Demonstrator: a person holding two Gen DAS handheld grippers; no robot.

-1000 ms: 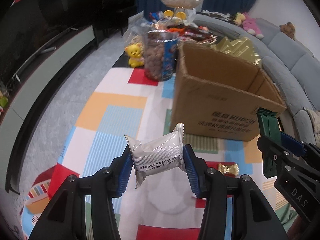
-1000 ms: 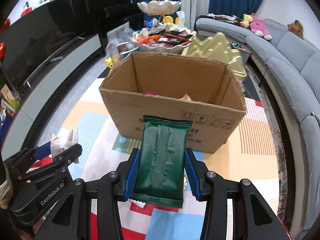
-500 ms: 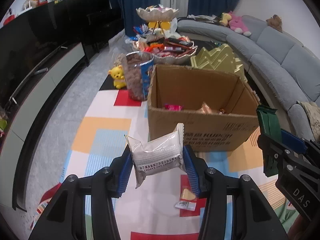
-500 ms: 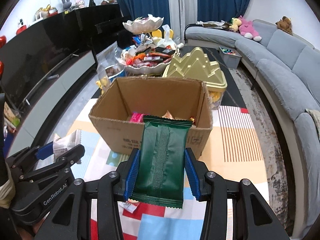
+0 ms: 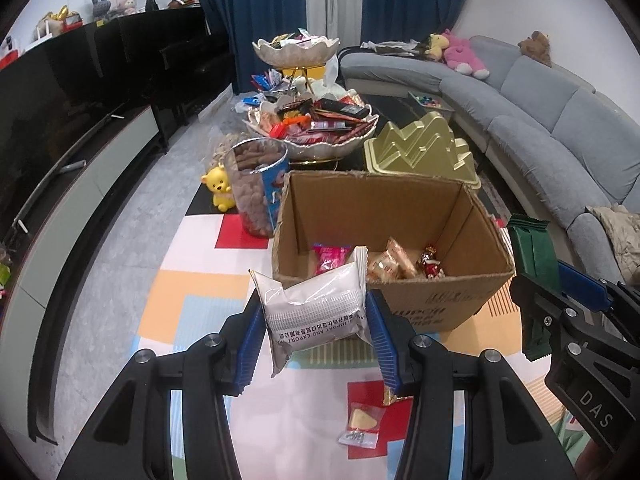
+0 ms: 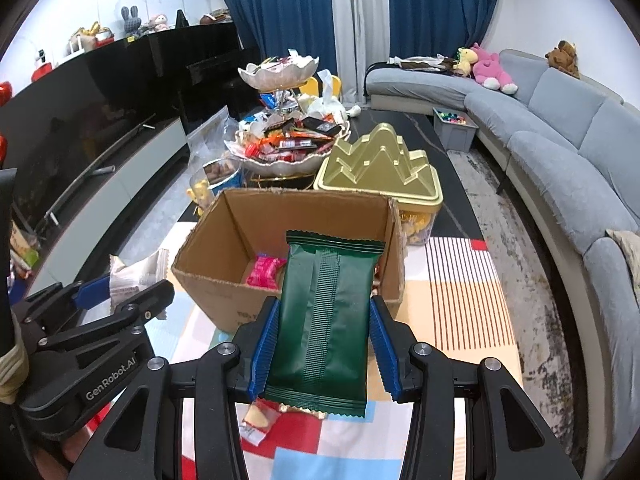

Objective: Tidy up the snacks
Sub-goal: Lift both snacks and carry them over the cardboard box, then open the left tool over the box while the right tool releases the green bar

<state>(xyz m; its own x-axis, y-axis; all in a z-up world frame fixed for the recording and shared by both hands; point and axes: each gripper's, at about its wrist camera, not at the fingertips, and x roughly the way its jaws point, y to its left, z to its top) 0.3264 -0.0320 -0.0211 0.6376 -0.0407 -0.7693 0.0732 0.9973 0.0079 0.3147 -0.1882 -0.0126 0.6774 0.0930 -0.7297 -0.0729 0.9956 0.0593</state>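
Left wrist view: the left gripper [image 5: 316, 334] fingers pinch a white packet [image 5: 314, 312] printed "IMPORT AND EXPORT"; the right gripper [image 6: 324, 338], marked "DAS", clamps a green packet [image 6: 326, 320] above the patterned mat [image 5: 200, 296] beside the cardboard box [image 5: 440, 304].

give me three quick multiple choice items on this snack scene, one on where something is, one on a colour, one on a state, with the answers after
1. Where does the pink snack packet lie?
A. inside the cardboard box
B. on the sofa
C. in the tiered bowl

2. What colour is the packet in the right gripper?
A. silver
B. dark green
C. yellow

3. What state is the left gripper in?
A. open and empty
B. shut with nothing in it
C. shut on the silver-white packet

Answers:
1. A, the pink packet rests on the box floor, seen through its open top.
2. B, the wrapper between the blue fingers is dark green.
3. C, both blue fingers press the sides of the silver-white packet, which hangs clear of the mat.
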